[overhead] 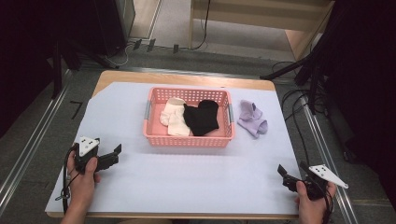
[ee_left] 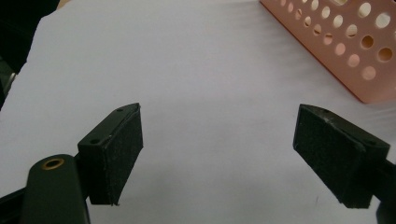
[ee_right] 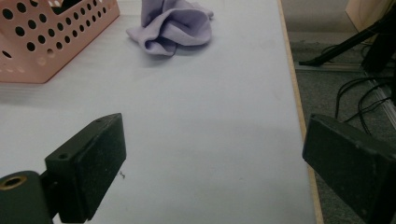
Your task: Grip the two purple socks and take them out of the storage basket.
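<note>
A pink perforated basket stands at the middle of the table and holds cream socks and a black sock. Its corner reaches into the left gripper view and the right gripper view. Crumpled lilac socks lie on the sheet to the right of the basket, far ahead in the right gripper view. My left gripper rests open at the near left, nothing between its jaws. My right gripper is open at the near right edge, also with nothing held.
A pale blue sheet covers the wooden table. The table's right edge runs close beside my right gripper, with cables on the floor beyond it. Black stands and cables sit off the table's far right.
</note>
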`<state>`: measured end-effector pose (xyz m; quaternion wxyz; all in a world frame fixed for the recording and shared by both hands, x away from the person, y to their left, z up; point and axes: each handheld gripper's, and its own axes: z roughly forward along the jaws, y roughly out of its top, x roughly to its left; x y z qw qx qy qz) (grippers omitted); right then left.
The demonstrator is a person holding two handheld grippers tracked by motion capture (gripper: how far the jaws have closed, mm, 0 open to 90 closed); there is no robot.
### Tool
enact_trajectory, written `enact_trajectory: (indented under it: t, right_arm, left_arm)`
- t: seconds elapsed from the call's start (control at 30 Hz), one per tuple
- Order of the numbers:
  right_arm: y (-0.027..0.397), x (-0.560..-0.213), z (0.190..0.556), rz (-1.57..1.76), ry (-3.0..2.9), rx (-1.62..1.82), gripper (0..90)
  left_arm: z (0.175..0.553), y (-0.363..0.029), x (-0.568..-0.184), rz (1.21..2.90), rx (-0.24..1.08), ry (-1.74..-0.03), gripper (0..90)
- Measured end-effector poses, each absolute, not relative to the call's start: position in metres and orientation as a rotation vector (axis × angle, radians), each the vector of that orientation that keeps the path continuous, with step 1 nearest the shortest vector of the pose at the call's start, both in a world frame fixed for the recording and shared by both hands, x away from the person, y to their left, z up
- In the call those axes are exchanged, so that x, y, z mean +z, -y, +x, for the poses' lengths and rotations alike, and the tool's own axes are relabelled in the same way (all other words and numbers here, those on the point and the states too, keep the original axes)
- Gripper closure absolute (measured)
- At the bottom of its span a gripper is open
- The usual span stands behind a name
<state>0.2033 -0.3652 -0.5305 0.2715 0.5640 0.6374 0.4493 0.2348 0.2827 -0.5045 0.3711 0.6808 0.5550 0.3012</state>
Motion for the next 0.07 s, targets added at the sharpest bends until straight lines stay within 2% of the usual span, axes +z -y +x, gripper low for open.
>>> enact_trajectory:
  t: [0.07]
  right_arm:
    - [0.3647,-0.5304,0.2035,1.523,-1.716,1.201,7.4]
  left_arm:
    - [0.2348,-0.2827,-0.5046,1.743,0.775,-1.420,16.7]
